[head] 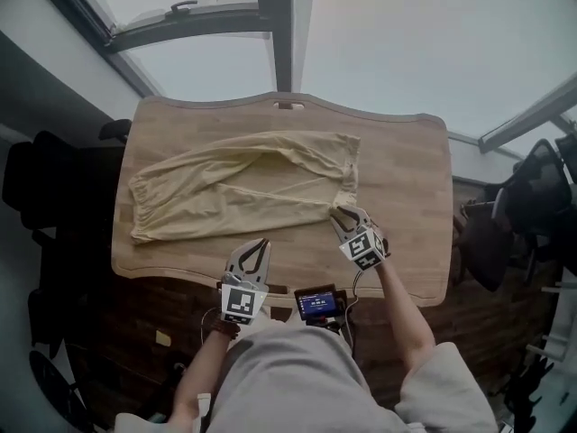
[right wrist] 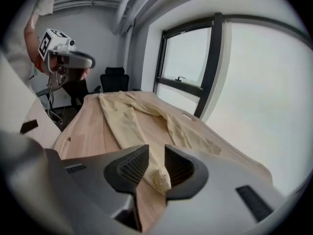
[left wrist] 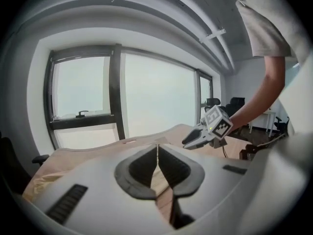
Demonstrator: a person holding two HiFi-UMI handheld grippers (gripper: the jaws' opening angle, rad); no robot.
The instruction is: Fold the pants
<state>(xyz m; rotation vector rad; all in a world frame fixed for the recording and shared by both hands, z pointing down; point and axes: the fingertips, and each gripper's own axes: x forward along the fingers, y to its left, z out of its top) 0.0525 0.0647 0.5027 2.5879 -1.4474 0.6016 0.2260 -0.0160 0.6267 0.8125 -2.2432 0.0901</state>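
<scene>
The right gripper point(right wrist: 155, 168) has its jaws apart, with the near waistband corner of the pants point(right wrist: 128, 119) lying between them but not pinched. The left gripper point(left wrist: 157, 155) has its jaws together on nothing and hangs over the near edge of the surface point(head: 406, 197), at about 6 o'clock of the cloth. The pants lie flat across the surface, waistband toward 3 o'clock and both legs splayed toward 9 o'clock, so I judge no fold is made yet and the whole task remains.

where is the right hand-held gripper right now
In the head view the right hand-held gripper sits right of centre over the wooden table, at the near waistband corner of the pants, which lies between its open jaws.
</scene>
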